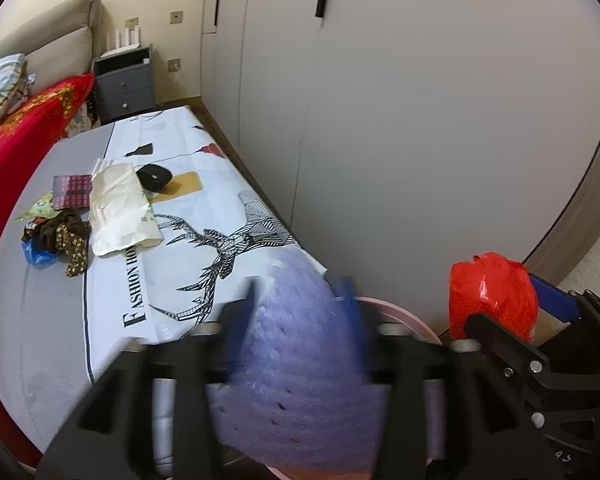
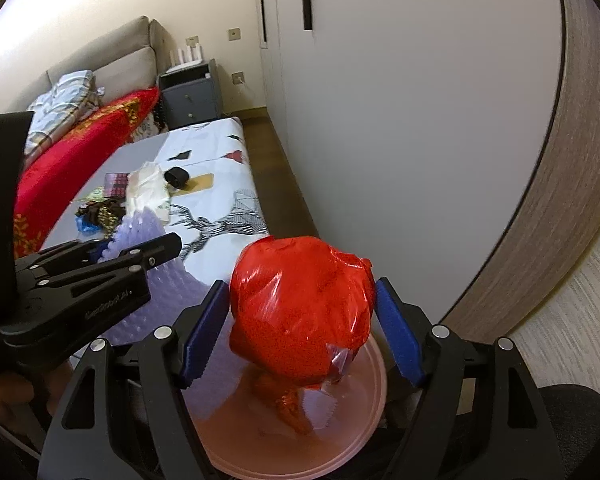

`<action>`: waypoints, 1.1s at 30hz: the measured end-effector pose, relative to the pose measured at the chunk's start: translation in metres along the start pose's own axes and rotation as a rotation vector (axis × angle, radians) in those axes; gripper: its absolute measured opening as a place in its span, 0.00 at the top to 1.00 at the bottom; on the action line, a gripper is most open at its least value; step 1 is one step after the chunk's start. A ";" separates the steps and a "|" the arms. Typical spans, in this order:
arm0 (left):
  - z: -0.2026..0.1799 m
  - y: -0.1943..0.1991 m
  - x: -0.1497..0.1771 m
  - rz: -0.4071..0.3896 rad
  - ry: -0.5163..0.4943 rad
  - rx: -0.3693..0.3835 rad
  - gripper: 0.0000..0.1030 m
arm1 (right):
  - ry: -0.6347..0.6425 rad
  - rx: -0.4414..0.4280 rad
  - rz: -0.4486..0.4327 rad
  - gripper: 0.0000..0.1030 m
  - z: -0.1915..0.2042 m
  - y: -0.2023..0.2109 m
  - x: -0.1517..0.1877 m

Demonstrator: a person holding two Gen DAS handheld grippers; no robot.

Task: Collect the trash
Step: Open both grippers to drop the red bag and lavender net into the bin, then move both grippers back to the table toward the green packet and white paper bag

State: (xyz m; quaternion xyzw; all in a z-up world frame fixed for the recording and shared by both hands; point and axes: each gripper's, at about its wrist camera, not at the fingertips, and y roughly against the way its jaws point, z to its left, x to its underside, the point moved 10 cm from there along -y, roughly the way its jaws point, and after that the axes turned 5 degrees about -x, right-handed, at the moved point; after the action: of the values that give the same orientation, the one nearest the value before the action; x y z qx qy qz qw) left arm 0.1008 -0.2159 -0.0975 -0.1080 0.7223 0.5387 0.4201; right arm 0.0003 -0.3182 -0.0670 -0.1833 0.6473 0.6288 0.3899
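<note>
Both bundles hang directly over the pink bin (image 2: 364, 420). The red bag (image 2: 300, 308) sits between the right gripper (image 2: 300, 332)'s parted jaws; the purple foam sheet (image 1: 300, 360) between the left gripper (image 1: 304, 312)'s, apparently released, though blurred.

Both handheld tools were built of matte black plastic links, angular, with triangular cut-outs in the outer arms. Right gripper (image 2: 300, 332): silver round pivot pins were seen at the link joints, and blue pads (image 2: 202, 334) with toothed lower edges were fitted on the finger insides. Left gripper (image 2: 112, 250): small silver screws were noted along its side, and a faint embossed wordmark, unreadable. In its own view the blue pads (image 1: 346, 294) were blurred. Faint white lettering was seen on the right tool's housing.
</note>
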 end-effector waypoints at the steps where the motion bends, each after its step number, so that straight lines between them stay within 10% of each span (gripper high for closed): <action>1: 0.003 0.000 0.001 -0.001 0.010 -0.025 0.22 | -0.004 0.010 0.003 0.17 -0.001 -0.001 0.001; 21: 0.093 0.031 0.009 0.009 0.173 -0.210 0.14 | -0.024 -0.039 -0.027 0.08 0.008 0.015 -0.008; 33: 0.230 0.151 -0.059 -0.215 0.280 -0.444 0.14 | 0.028 -0.210 -0.232 0.05 0.087 0.052 -0.092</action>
State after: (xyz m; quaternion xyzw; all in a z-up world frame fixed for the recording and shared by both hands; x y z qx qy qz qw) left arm 0.1584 0.0263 0.0337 -0.3471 0.6219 0.6159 0.3369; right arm 0.0437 -0.2512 0.0438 -0.3053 0.5578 0.6412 0.4295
